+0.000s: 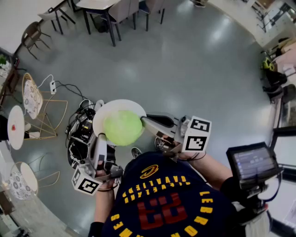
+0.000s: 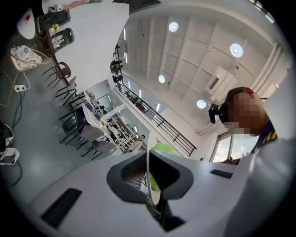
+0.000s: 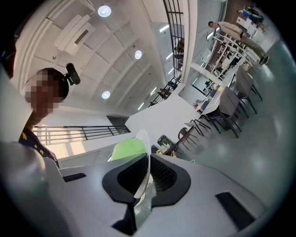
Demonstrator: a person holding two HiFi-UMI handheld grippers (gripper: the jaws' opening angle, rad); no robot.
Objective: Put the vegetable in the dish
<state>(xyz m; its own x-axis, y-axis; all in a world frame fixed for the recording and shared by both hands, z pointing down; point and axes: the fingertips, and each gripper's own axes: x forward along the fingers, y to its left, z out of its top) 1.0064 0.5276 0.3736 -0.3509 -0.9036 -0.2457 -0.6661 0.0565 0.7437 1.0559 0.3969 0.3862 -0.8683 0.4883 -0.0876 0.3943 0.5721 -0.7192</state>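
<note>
Holding a white dish (image 1: 115,104) up in the air over a gray floor (image 1: 194,69), one gripper on each side.

Pinching the dish's lower-left rim with the left gripper (image 1: 101,137), its marker cube (image 1: 86,181) hanging just beside the person's dark shirt (image 1: 162,203). Clamping the right side of the rim with the right gripper (image 1: 144,121), that one's cube (image 1: 197,135) sitting further right, apart from the dish.

Cradling a round, pale green vegetable (image 1: 122,128) inside the dish, resting on its surface and covering much of the lower half.

Looking along the left gripper (image 2: 149,179) in its own view: pressing both dark pads tight onto the dish (image 2: 148,159), seen edge-on as a thin white line, with the vegetable (image 2: 163,149) peeking out green on the right-hand side of the rim.

Looking along the right gripper (image 3: 146,175) likewise: squeezing both pads onto the dish (image 3: 142,139), tilted slightly leftward, with the vegetable (image 3: 127,149) bulging on the left of the rim.

Standing well apart from tables and chairs (image 1: 111,14) at the far edge of the floor, with cables (image 1: 60,85) trailing at the left and a small screen (image 1: 252,162) at the right.
</note>
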